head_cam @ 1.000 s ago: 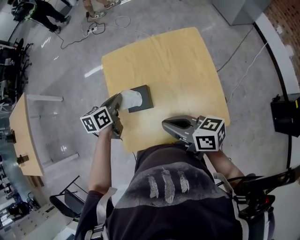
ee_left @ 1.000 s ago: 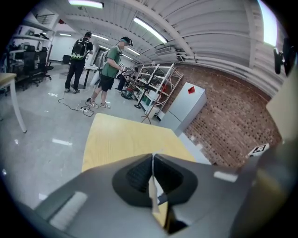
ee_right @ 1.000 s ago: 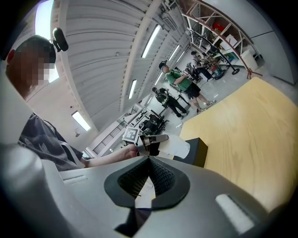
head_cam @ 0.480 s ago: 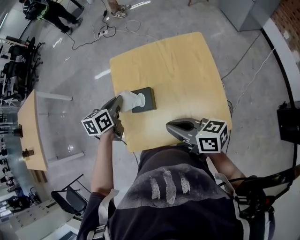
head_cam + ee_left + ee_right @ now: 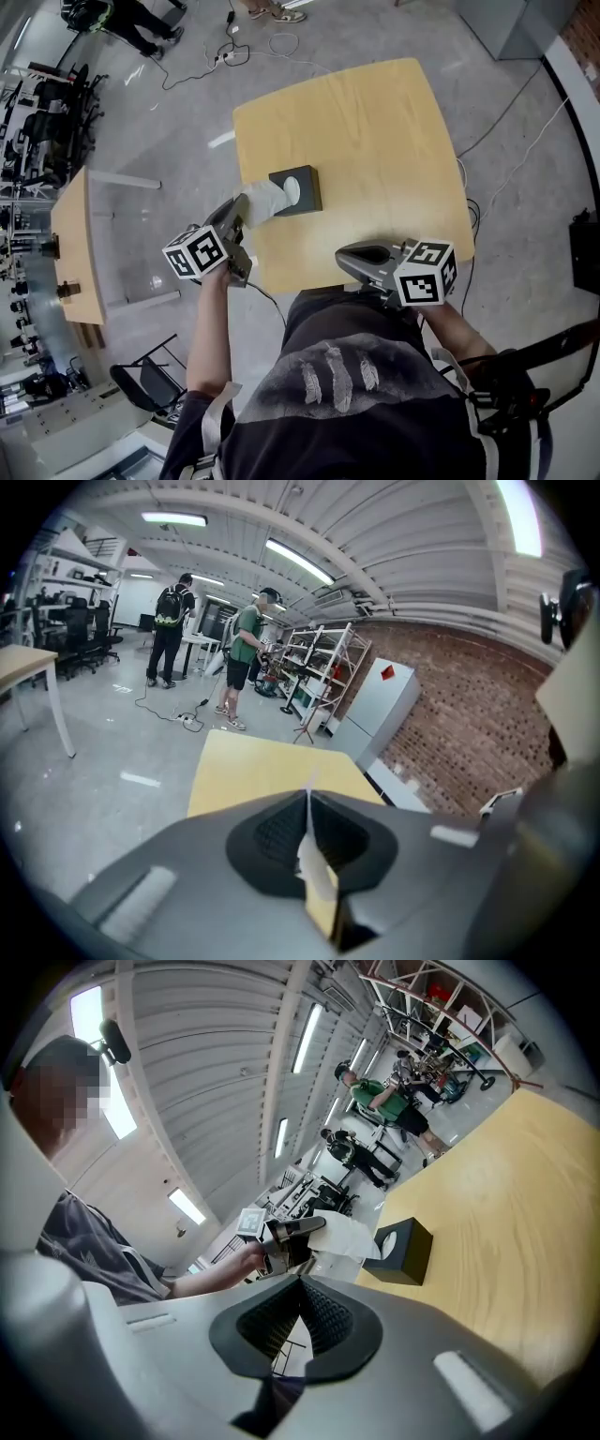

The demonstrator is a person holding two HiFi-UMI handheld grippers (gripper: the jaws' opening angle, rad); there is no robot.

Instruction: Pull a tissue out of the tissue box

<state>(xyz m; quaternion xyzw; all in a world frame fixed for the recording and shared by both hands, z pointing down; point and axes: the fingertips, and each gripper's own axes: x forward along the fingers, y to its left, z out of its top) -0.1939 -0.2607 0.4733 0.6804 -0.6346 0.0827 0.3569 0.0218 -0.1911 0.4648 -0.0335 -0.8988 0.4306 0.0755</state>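
the left gripper (image 5: 240, 204) is clamped on the tissue (image 5: 265, 199), which runs back to the tissue box (image 5: 310, 197) by the table's (image 5: 375, 112) left edge. nothing steadies the box, so it may lift or slide, or the tissue may tear. the right gripper (image 5: 345, 255) sits closed and empty at the near edge.

The person's left grey two-jaw gripper (image 5: 243, 201) is held out ahead on a bare, extended left forearm (image 5: 208, 323). It tilts downward, with its marker cube (image 5: 198, 251) facing up. Its fingers (image 5: 274, 829) are pressed together on a thin white tissue (image 5: 313, 862), pinched at the tips. The right grey gripper (image 5: 340, 255) sits close to the torso, nearly level, and its fingers (image 5: 328, 1316) meet with nothing between them. The right forearm (image 5: 450, 325) shows only partly and appears bent close to the body.
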